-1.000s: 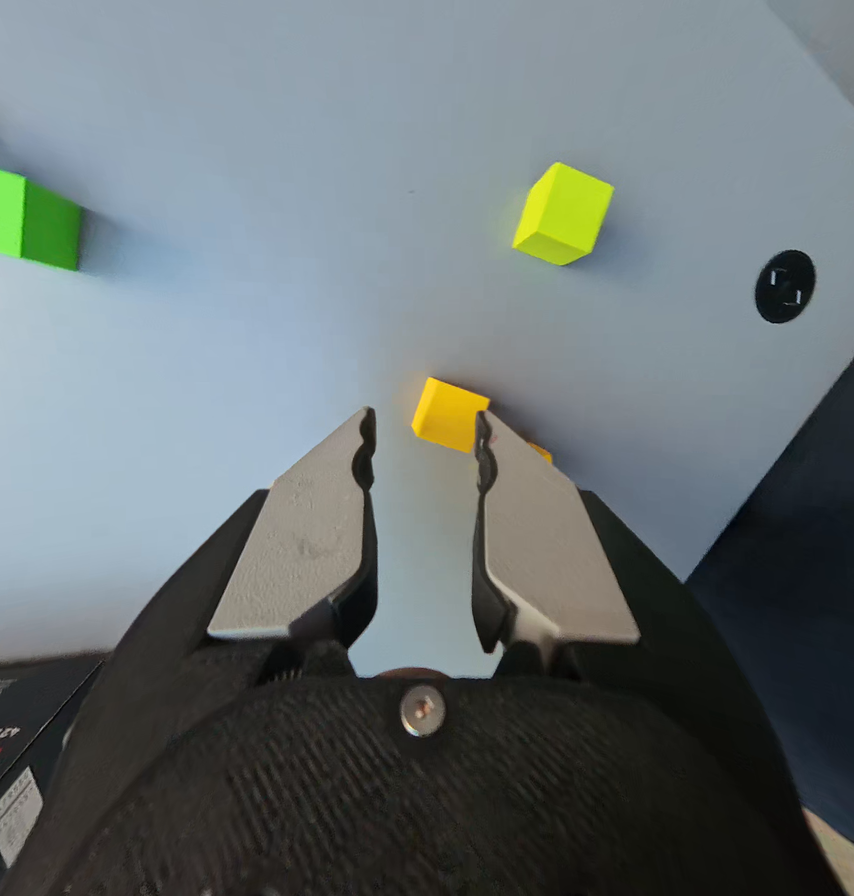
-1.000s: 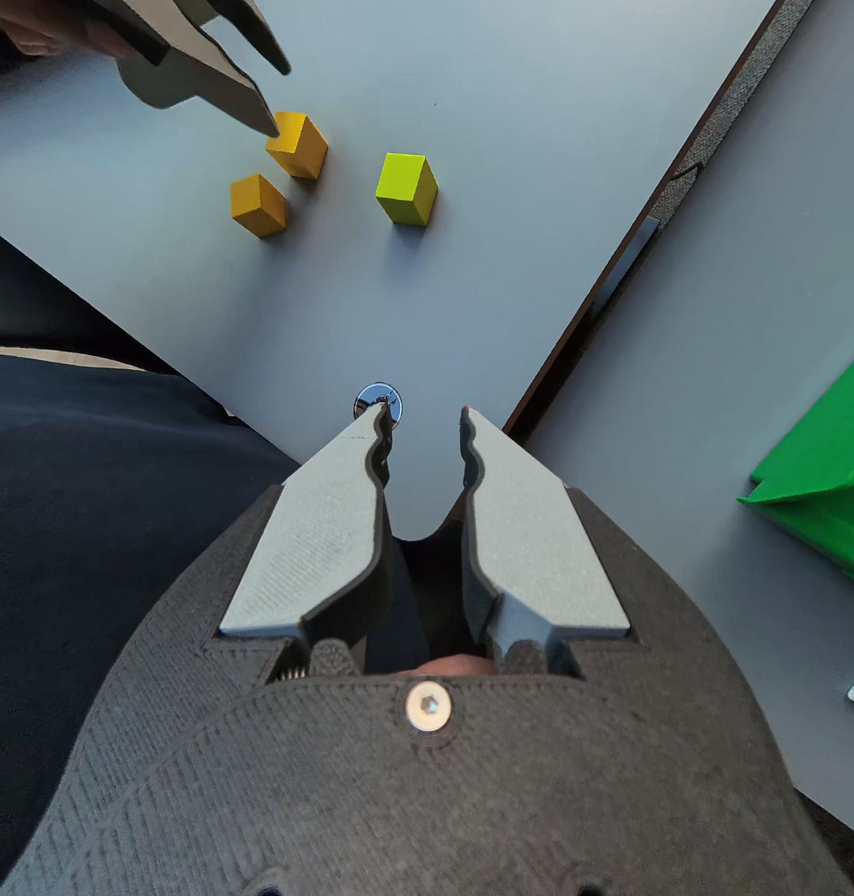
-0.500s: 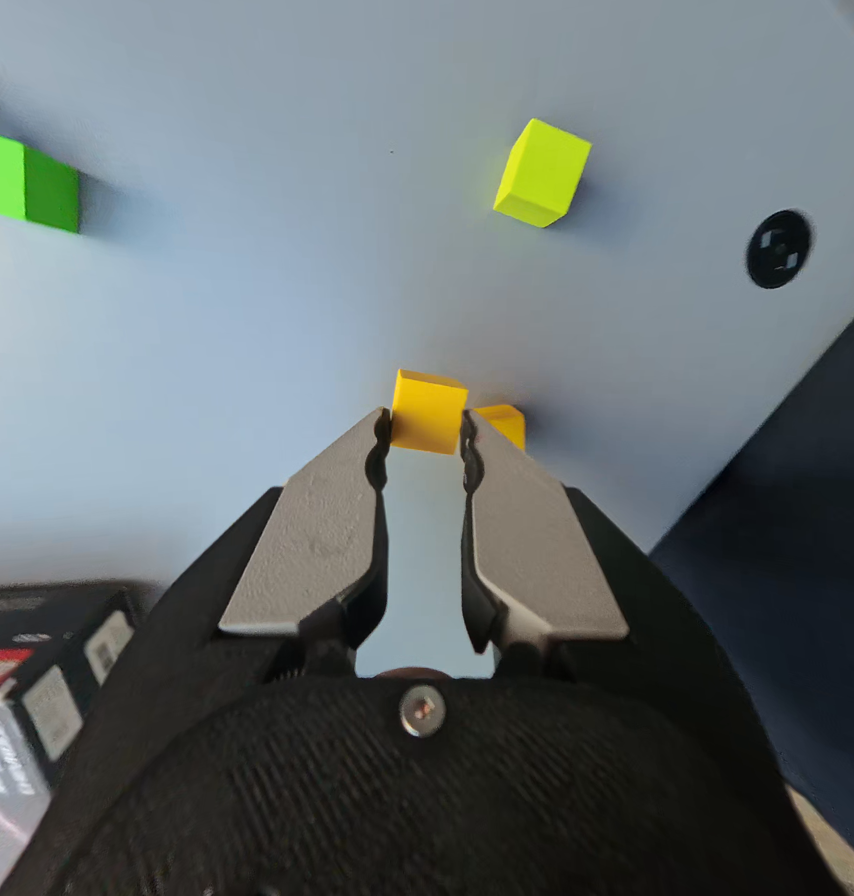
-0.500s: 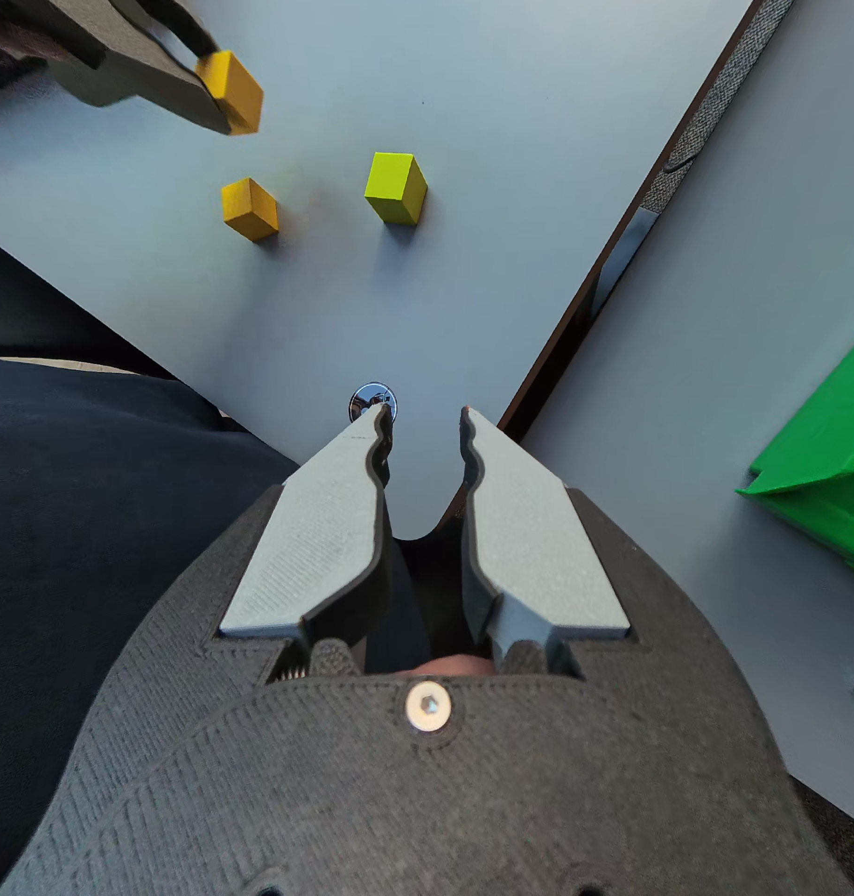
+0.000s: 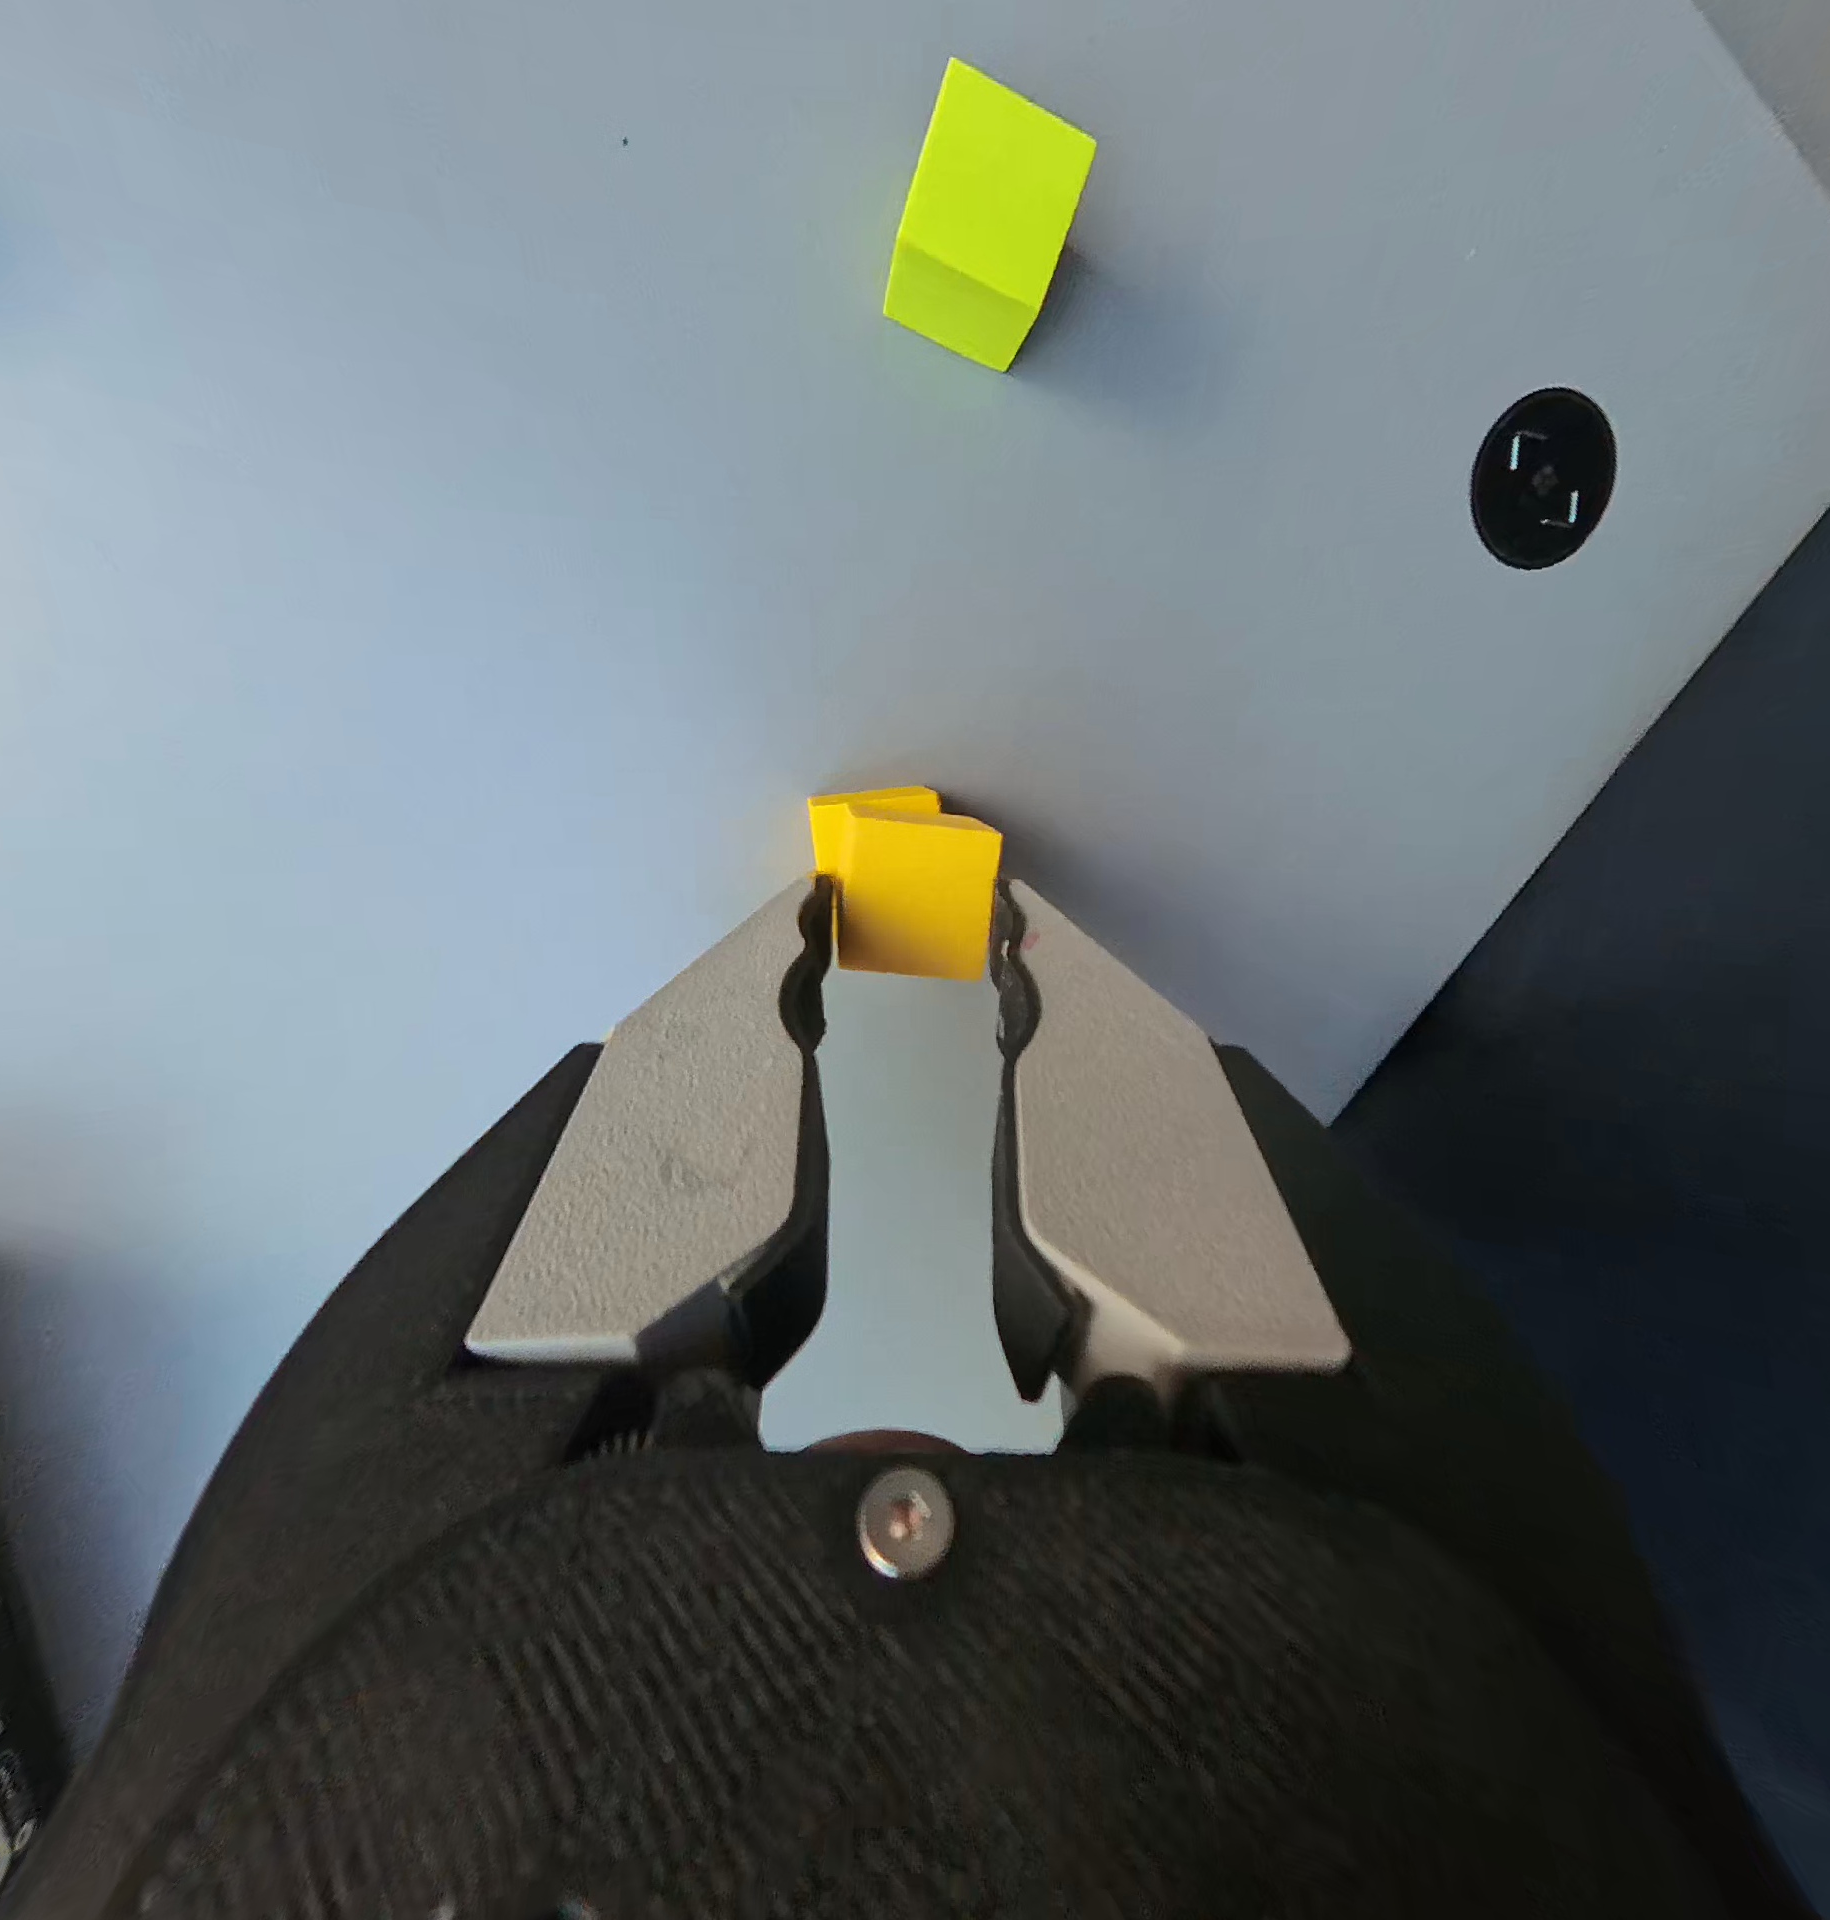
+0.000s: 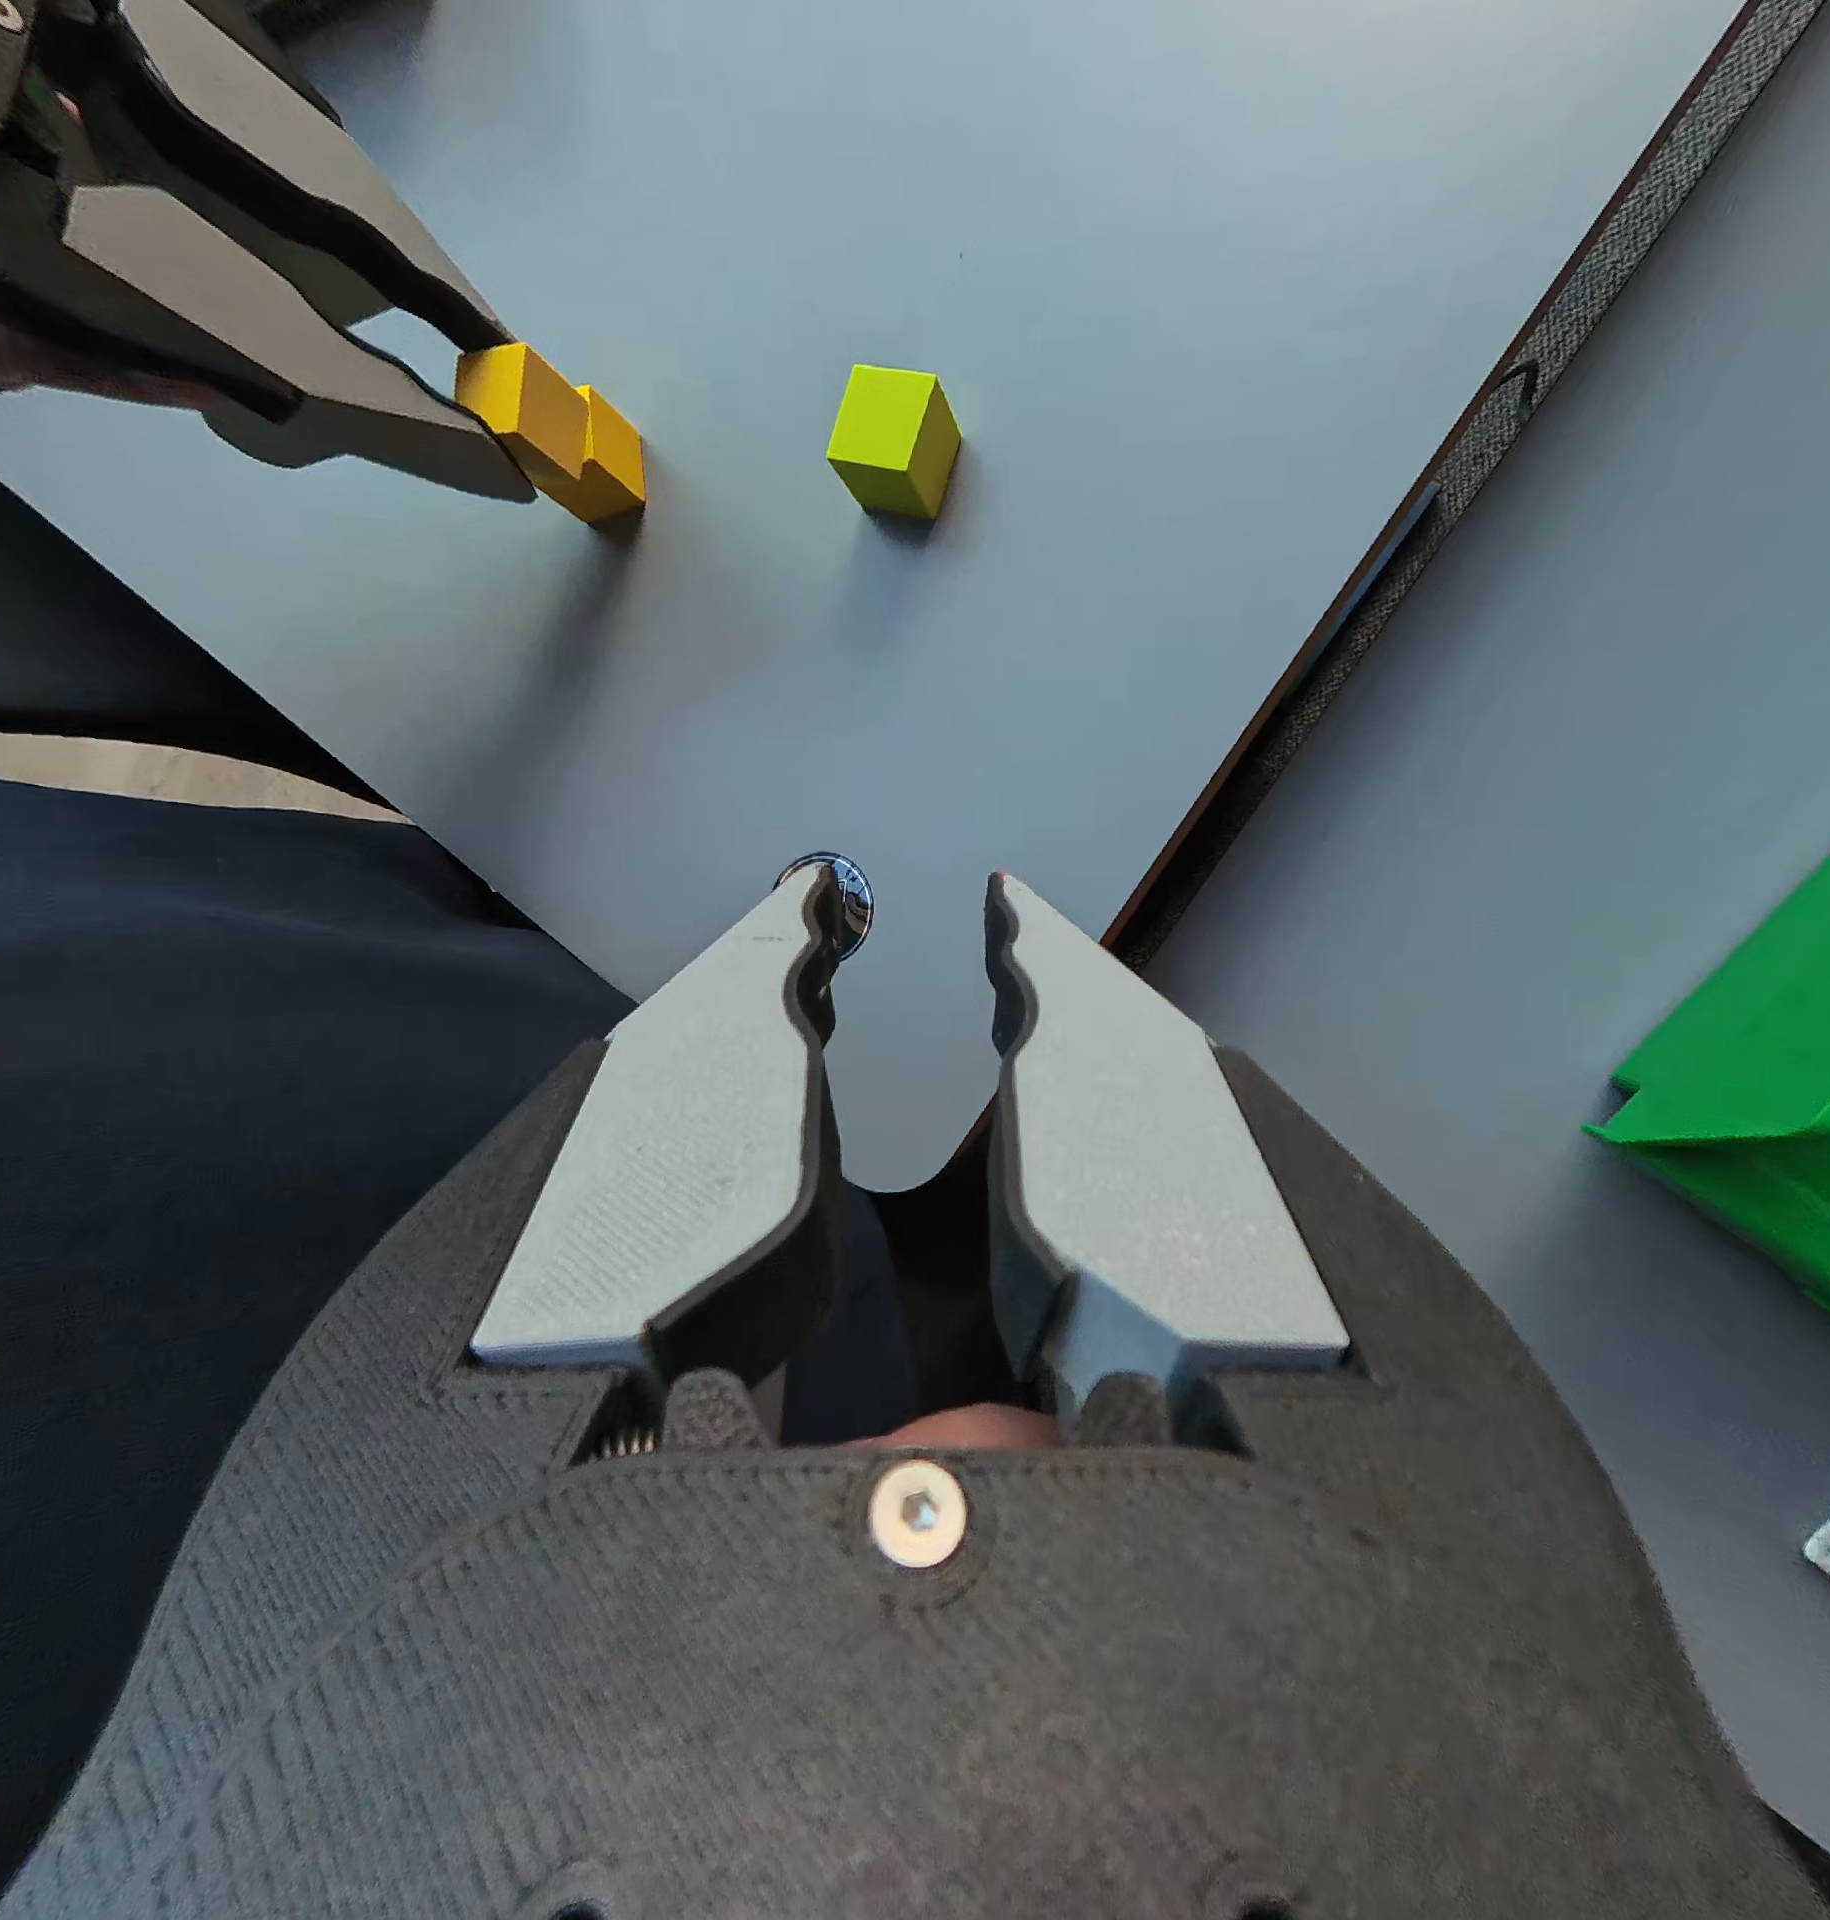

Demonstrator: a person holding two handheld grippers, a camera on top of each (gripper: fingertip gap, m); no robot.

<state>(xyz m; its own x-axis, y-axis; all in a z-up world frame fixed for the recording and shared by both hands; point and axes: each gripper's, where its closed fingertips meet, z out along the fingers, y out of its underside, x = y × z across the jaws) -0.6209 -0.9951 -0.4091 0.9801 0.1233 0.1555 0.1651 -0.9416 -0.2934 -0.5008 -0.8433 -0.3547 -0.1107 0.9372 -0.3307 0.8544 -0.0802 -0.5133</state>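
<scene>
1. Yellow cube [image 5: 916, 914], clamped at the tips of the left gripper [image 5: 911, 935]; both pads press on its side faces, seen in the left wrist view and again from farther off in the right wrist view
2. Second yellow cube [image 6: 612, 462], of the same colour, standing on the grey table [image 5: 371, 520]; the held cube sits against it and partly on top of it (whether it rests its weight there cannot be told)
3. Lime-green cube [image 5: 989, 213], alone on the table, well beyond the two yellow cubes and apart from them
4. Black round disc [image 5: 1543, 478], set flat in the table surface near its dark edge, to the right of the lime-green cube in the left wrist view
5. Right gripper [image 6: 911, 904], fingers a narrow way apart with only bare table showing between them; it hangs over the table's near corner, its left fingertip [image 6: 802, 914] overlapping the round disc in the view
6. Dark strip [image 6: 1513, 416] running along the table's far edge, with a second grey surface beyond it
7. Green plastic object [image 6: 1773, 1122] lying on that second surface, at the right margin of the right wrist view
</scene>
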